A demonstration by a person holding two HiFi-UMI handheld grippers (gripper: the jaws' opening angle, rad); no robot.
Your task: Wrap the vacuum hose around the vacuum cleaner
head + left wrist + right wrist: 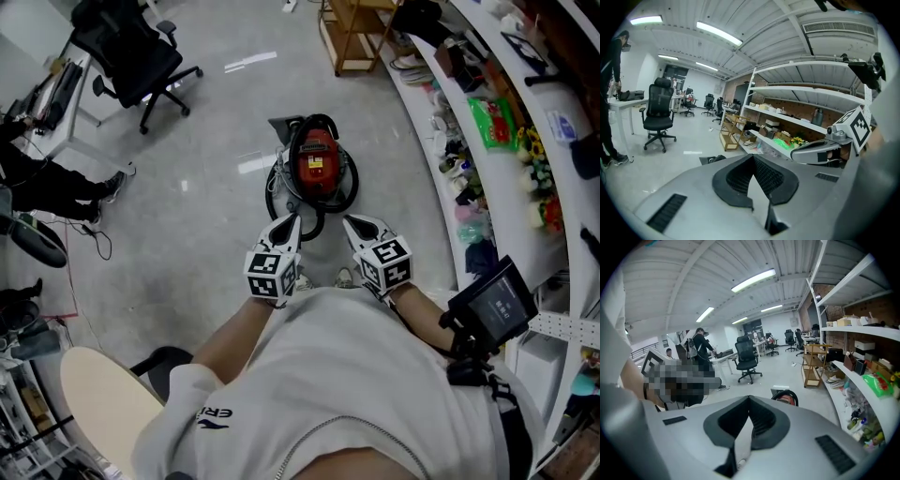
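Note:
The red vacuum cleaner [316,161] stands on the grey floor ahead of me, with its black hose [319,217] lying in loops close around its body. Both grippers are held up near my chest, short of the vacuum and not touching it. My left gripper [293,219] is shut with nothing in it, its jaws meeting in the left gripper view [752,160]. The right gripper [348,222] is shut and empty too [749,402]. Over the right jaws, the top of the vacuum cleaner [787,399] peeks out.
A black office chair [131,54] stands at the far left, and a wooden shelf cart [359,33] at the back. A curved white shelf [502,202] full of small goods runs along the right. A seated person's legs [58,184] are at the left, and a round beige seat [101,398] is near me.

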